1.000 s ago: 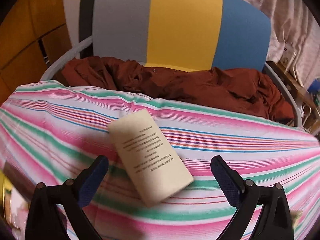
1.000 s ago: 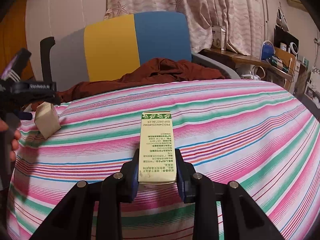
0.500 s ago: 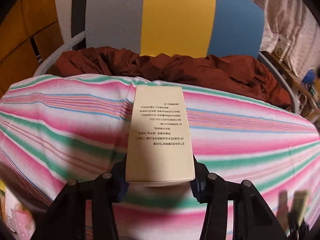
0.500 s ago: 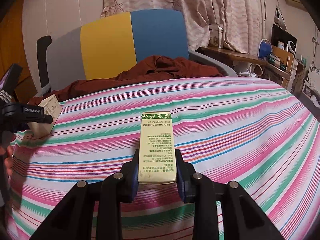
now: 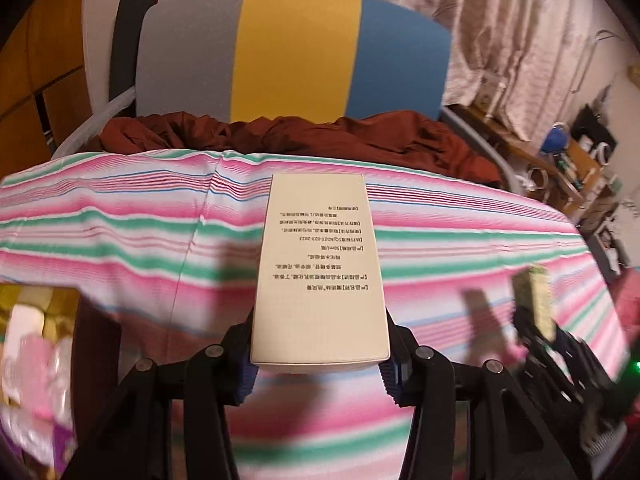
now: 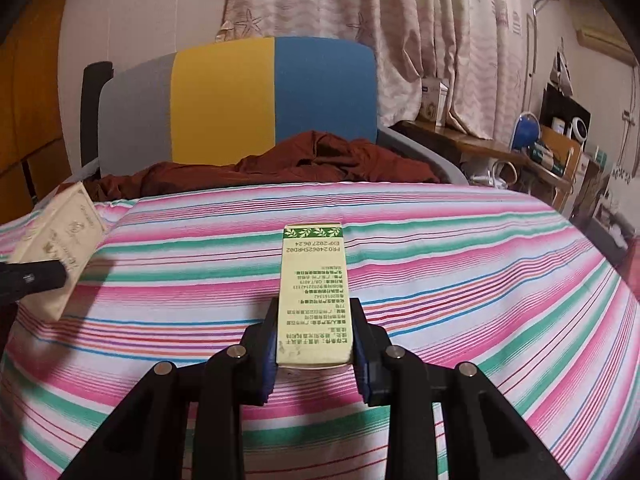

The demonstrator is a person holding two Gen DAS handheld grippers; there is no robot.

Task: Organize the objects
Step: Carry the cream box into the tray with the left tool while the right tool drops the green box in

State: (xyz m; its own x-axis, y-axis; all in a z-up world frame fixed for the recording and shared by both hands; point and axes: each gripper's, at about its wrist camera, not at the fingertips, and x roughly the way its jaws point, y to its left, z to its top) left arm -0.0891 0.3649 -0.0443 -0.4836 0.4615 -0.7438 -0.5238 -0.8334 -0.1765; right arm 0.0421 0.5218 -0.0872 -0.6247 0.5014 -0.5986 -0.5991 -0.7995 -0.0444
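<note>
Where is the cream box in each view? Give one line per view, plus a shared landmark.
Left wrist view: cream box at centre, clamped in the left gripper.
Right wrist view: same box at the far left edge, tilted, above the striped cloth.
Shared landmark: the grey, yellow and blue chair back.

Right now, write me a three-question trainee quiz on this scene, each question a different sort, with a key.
1. True or false: the left gripper is shut on the cream box.
2. Multiple choice: the narrow box with the green leaf band in the right gripper is A) lying loose on the striped cloth, B) clamped between the pads, C) resting on the chair.
3. Fill in: heaped behind the striped cloth, in front of the chair back, lies a dark ___ garment.

Key: 1 true; 2 B; 3 red.
</note>
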